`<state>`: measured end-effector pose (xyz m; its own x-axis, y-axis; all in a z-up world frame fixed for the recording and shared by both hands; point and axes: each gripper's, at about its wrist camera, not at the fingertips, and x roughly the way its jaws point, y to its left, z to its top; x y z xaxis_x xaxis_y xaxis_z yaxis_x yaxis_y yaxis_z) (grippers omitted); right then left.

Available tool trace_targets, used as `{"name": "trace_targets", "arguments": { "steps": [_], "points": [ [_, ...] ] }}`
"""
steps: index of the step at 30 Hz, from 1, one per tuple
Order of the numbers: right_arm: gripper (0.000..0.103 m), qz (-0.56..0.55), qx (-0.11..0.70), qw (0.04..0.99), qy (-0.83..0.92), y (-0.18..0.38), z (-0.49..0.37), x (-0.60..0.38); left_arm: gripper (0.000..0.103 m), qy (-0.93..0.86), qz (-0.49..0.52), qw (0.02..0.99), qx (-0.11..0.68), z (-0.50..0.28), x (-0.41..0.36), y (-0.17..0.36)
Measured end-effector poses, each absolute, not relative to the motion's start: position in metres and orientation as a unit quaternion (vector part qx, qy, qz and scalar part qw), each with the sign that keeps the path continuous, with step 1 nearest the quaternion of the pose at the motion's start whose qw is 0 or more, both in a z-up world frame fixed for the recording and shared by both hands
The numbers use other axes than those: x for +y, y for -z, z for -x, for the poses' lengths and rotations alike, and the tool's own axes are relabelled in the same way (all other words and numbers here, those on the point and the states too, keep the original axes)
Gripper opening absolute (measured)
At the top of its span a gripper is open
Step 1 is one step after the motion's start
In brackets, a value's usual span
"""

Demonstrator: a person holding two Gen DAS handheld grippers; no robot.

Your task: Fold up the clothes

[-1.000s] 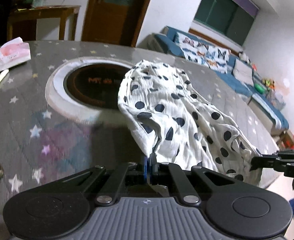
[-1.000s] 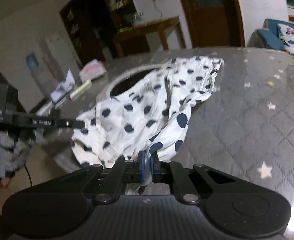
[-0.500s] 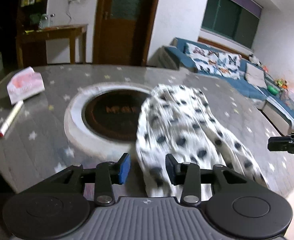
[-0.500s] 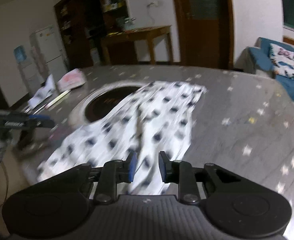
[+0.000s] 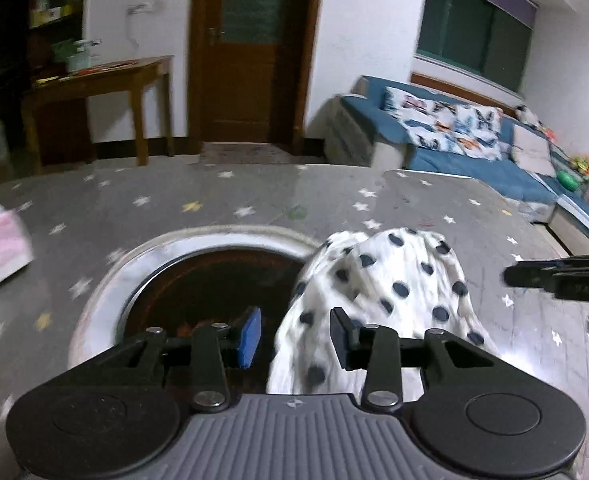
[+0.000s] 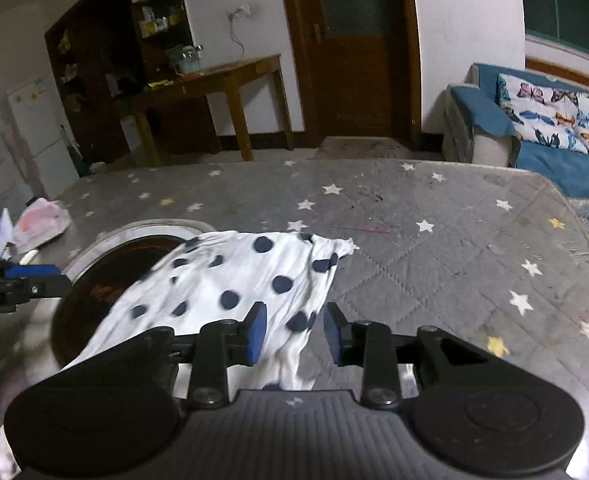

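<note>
Left tool, marked "obot.AI", gapes beside the polka-dot garment.

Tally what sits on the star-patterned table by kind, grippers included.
Polka-dot garment: 1
Pink tissue pack: 1
Crumpled white paper: 1
Grippers: 2, left gripper and right gripper, both open, holding nothing
Total: 5
</note>
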<state>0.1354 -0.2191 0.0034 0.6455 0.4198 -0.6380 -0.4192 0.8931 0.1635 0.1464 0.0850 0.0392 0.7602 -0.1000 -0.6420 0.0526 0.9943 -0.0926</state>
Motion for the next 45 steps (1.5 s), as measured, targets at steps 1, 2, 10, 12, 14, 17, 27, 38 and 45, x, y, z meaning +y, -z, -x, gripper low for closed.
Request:
{"name": "trace_targets", "arguments": {
  "steps": [1, 2, 10, 12, 14, 17, 27, 38, 45],
  "points": [
    [0.032, -0.002, 0.355, 0.906, -0.229, 0.001, -0.143, -0.218, 0.042, 0.043, 0.029, 0.937, 0.345, -0.158, 0.082, -0.036],
    [0.032, -0.007, 0.359, 0.906, -0.226, 0.005, -0.151, -0.218, 0.042, 0.044, 0.024, 0.937, 0.346, -0.17, 0.08, -0.034],
    [0.035, -0.038, 0.381, 0.899, -0.214, 0.031, -0.201, -0.221, 0.044, 0.07, 0.012, 0.928, 0.367, -0.249, 0.066, -0.005],
    [0.035, -0.05, 0.384, 0.896, -0.219, 0.034, -0.209, -0.222, 0.044, 0.075, 0.005, 0.925, 0.373, -0.261, 0.061, 0.004],
    [0.035, -0.064, 0.388, 0.891, -0.227, 0.037, -0.216, -0.222, 0.043, 0.083, -0.002, 0.922, 0.377, -0.269, 0.059, 0.011],
    [0.035, -0.073, 0.392, 0.884, -0.245, 0.041, -0.222, -0.216, 0.04, 0.097, -0.008, 0.918, 0.384, -0.28, 0.057, 0.02],
    [0.003, -0.031, 0.376, 0.894, -0.243, 0.038, -0.218, -0.193, 0.003, 0.078, 0.02, 0.924, 0.374, -0.281, 0.07, 0.023],
    [0.004, 0.023, 0.335, 0.93, -0.153, 0.014, -0.206, -0.231, 0.004, -0.027, 0.064, 0.928, 0.366, -0.27, 0.142, 0.016],
    [0.016, 0.047, 0.35, 0.931, -0.087, 0.017, -0.204, -0.255, 0.01, -0.071, 0.052, 0.922, 0.378, -0.261, 0.17, 0.018]
  ]
}}
